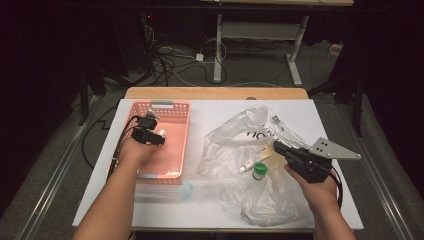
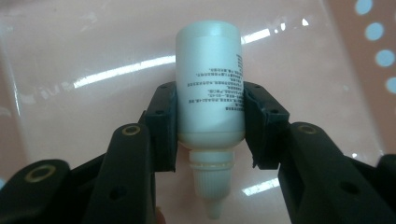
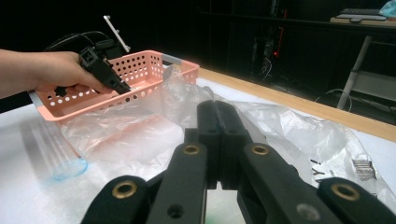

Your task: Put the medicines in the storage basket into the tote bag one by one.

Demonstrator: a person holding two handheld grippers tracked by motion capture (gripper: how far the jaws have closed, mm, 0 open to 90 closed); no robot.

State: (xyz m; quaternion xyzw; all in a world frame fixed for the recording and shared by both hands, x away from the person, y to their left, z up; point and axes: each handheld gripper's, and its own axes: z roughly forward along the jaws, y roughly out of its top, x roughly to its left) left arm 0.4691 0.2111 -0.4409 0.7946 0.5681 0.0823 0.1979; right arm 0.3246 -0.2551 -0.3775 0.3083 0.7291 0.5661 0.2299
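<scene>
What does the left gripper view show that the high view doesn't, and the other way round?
The left gripper view alone shows the print on the white bottle, its nozzle cap pointing toward the camera, and the black pads pressing its sides. The high view alone shows the clear plastic bag, a tube and a green-capped bottle on it, and the right gripper. Both share the pink basket with the left gripper over it.

One basket (image 1: 175,112) (pink), three bottles (image 2: 210,84).
</scene>
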